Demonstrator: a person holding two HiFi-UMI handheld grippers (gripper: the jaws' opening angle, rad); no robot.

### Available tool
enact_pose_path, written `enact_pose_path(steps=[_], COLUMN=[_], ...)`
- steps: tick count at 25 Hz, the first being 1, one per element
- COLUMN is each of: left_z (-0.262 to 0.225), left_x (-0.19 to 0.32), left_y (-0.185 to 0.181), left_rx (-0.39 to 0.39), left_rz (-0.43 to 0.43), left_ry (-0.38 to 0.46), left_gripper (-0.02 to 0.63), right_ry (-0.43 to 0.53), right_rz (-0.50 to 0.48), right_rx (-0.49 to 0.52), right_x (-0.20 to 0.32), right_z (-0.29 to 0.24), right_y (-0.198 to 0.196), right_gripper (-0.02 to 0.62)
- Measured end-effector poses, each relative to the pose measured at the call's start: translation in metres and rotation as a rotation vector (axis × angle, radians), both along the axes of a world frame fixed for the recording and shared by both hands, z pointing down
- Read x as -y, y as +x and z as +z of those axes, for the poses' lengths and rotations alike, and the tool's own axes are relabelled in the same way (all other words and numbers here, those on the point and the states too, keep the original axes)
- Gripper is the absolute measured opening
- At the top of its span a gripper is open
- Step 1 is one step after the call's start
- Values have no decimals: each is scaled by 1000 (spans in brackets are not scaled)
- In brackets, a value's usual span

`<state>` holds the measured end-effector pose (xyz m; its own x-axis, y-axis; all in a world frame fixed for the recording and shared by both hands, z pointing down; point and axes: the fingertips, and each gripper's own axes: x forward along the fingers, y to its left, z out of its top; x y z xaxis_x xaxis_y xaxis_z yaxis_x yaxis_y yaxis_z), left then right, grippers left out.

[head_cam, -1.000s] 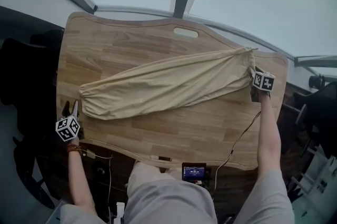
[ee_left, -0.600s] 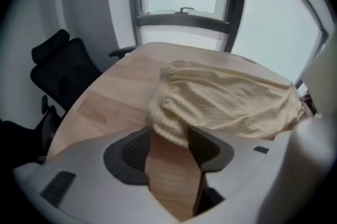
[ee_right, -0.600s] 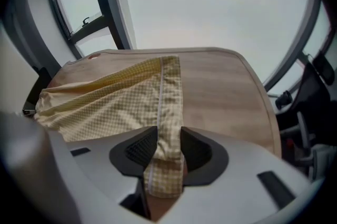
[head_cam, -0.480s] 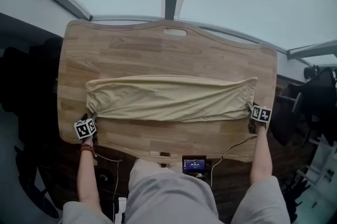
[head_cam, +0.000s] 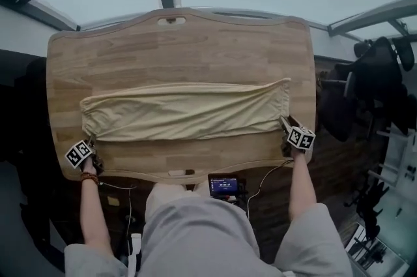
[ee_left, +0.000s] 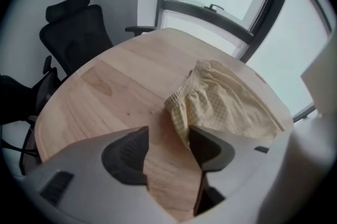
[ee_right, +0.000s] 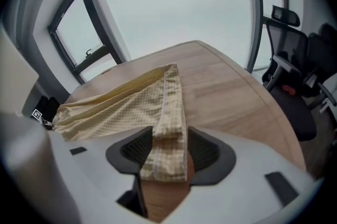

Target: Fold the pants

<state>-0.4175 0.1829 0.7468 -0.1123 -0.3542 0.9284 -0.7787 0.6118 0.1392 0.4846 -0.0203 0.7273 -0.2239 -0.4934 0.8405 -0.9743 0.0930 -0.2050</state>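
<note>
One pair of pants [head_cam: 182,111], one wooden table [head_cam: 182,47], two grippers: left gripper [head_cam: 91,141] lower left, right gripper [head_cam: 285,121] lower right. One small screen [head_cam: 223,186] bottom centre, one black chair [head_cam: 374,67] far right.

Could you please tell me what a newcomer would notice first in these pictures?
The pale yellow pants stand out, laid as a long strip across the middle of the wooden table. A gripper sits at each end: the left gripper is open beside the cloth's corner, and the right gripper has jaws just opened with the hemmed end lying between them.
</note>
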Motion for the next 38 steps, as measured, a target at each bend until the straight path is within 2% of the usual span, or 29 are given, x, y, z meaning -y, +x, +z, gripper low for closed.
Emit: enact_pose_path(steps=[3,4,5,7,9,11,13,15,16,19,21,24,27,30,33,38], left_z=[12,10,7,-5,-13,-14,-12,-9,-8,-9,-8,-2,-1,4,8,8], left_x=[12,12,13,17,20,17,7,1,-1,-5,-4,0,4,8,9,12], left_y=[11,12,10,5,2,-1,-3,-4,-5,-8,-8,0,9,13,18,17], left_rx=[13,30,58,129,156,143,126,117,114,94,65,42,53,62,94,78], left_rz=[29,45,66,111,132,135,135,129,119,66,31,19,65,108,198,203], left_ry=[-44,-48,-46,-28,-1,9,0,-2,2,35,54,45,25,8,-25,21], left_gripper=[240,234,205,95,66,66,67,76,91,161,170,172,172,172,170,170], right_ry=[27,24,27,69,129,129,46,-43,-52,21,50,21,-49,-78,-85,6], right_rz=[-2,-24,-47,-52,-1,55,76,72,91,243,287,314,346,349,340,276], right_rx=[-145,-184,-204,-181,-94,-21,9,-9,-20,61,102,95,11,-65,-50,-84], right_x=[6,5,6,12,11,-2,-26,-47,-53,-54,-44,-27,-23,-24,-23,-13], right_z=[5,7,6,-9,-31,-39,-28,-14,-11,-18,-17,-4,9,11,-1,-51], right_y=[4,0,-7,-15,-13,-4,3,10,17,34,32,21,14,10,3,-13], right_gripper=[198,186,141,127,109,104,106,151,176,217,232,239,238,181,100,74])
